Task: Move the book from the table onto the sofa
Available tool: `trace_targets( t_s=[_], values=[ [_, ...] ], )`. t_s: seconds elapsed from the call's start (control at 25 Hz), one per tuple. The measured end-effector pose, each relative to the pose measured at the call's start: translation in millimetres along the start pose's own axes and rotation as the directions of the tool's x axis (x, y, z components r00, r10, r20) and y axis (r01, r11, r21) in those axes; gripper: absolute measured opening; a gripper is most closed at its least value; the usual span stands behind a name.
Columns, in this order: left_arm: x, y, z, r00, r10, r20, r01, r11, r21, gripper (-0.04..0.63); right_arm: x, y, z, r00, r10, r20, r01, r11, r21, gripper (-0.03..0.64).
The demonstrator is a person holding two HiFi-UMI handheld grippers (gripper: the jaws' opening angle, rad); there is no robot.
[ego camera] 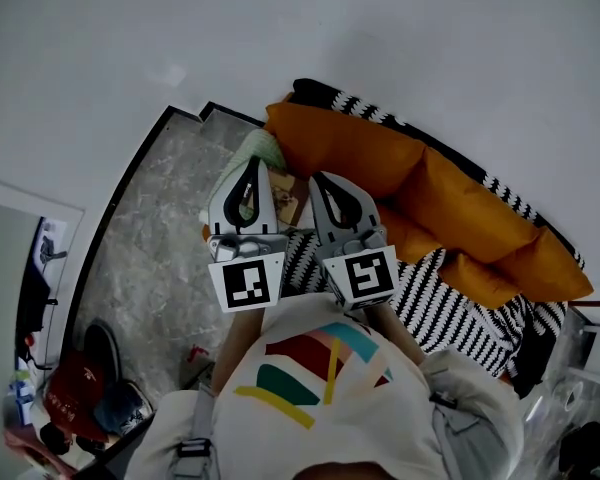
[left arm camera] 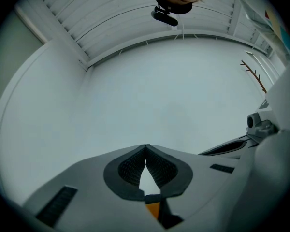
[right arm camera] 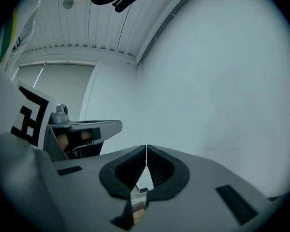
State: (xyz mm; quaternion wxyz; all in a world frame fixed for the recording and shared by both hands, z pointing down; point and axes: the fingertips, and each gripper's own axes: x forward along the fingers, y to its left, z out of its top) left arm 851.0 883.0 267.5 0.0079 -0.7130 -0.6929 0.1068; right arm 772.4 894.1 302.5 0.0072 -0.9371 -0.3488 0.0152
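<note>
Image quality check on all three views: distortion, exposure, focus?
Head view: dim, bluish, fisheye bends the floor edge; orange cushions sharp. Left gripper view: black corner vignette, curved ceiling slats, flat pale wall. Right gripper view: same vignette and curving, right gripper in focus.

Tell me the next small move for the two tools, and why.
Probably tip both down to look for the book: the left tool and right tool are shut on nothing and face a bare wall near the striped sofa, and the book isn't clearly visible.
</note>
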Motion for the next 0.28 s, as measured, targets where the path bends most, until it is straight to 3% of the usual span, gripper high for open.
trace_targets(
  t_s=[0.28],
  values=[
    [3.2, 7.4, -0.1, 1.0, 0.026, 0.013, -0.026, 1.0, -0.011, 0.008, 1.0, -2.6, 1.4, 1.0, 0.001, 0.004, -0.001, 1.0, -0.017, 0.017]
  ],
)
